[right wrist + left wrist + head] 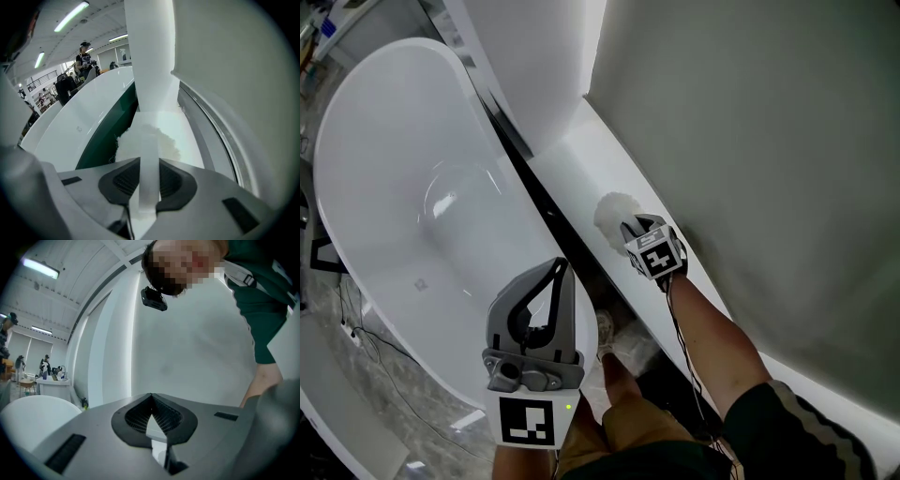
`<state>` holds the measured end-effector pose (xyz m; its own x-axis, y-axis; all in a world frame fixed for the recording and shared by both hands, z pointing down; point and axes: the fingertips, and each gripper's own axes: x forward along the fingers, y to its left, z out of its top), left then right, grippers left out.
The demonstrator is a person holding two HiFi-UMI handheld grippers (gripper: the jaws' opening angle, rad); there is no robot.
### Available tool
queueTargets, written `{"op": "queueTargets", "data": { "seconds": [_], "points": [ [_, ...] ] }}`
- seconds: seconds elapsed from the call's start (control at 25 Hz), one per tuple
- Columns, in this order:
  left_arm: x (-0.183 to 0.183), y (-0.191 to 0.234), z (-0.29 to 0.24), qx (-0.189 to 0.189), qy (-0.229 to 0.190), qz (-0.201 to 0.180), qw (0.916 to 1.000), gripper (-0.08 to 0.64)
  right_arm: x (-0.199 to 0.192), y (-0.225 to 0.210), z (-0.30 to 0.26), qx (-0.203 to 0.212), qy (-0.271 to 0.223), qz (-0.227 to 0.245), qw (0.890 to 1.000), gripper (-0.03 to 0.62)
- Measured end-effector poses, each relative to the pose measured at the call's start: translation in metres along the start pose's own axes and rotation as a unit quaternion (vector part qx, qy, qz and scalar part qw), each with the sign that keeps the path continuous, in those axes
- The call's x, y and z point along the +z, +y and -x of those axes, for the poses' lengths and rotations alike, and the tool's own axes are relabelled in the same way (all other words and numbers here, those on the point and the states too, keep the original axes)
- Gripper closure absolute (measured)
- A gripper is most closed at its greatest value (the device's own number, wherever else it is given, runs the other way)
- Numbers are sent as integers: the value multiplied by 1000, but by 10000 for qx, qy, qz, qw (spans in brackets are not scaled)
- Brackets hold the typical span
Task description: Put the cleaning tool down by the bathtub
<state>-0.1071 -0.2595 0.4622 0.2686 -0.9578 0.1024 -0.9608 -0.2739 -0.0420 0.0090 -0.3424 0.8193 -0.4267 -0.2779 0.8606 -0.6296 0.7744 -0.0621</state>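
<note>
My left gripper [561, 266] is grey, its black-and-white marker cube [530, 421] at six o'clock. From my right gripper [628, 226] a black cable [682, 323] runs to a dark green, pale-striped sleeve [789, 417].

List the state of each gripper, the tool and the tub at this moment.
Left gripper: shut, empty.
Right gripper: shut on the cleaning tool, by its handle.
Cleaning tool: held, fluffy head low over the ledge beside the bathtub; contact unclear.
Bathtub: empty, no water visible.
</note>
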Motion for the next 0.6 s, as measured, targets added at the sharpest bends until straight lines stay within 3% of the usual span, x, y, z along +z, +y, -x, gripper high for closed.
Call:
{"op": "queueTargets", "data": {
  "seconds": [0.32, 0.6],
  "points": [
    [-17, 4, 2, 50, 145, 46, 9999, 554, -19, -13, -29, -197, 656, 94, 9976, 497],
    [-26, 8, 0, -23, 240, 170, 9996, 555, -18, -16, -42, -239, 849, 231, 9958, 497]
  ]
}}
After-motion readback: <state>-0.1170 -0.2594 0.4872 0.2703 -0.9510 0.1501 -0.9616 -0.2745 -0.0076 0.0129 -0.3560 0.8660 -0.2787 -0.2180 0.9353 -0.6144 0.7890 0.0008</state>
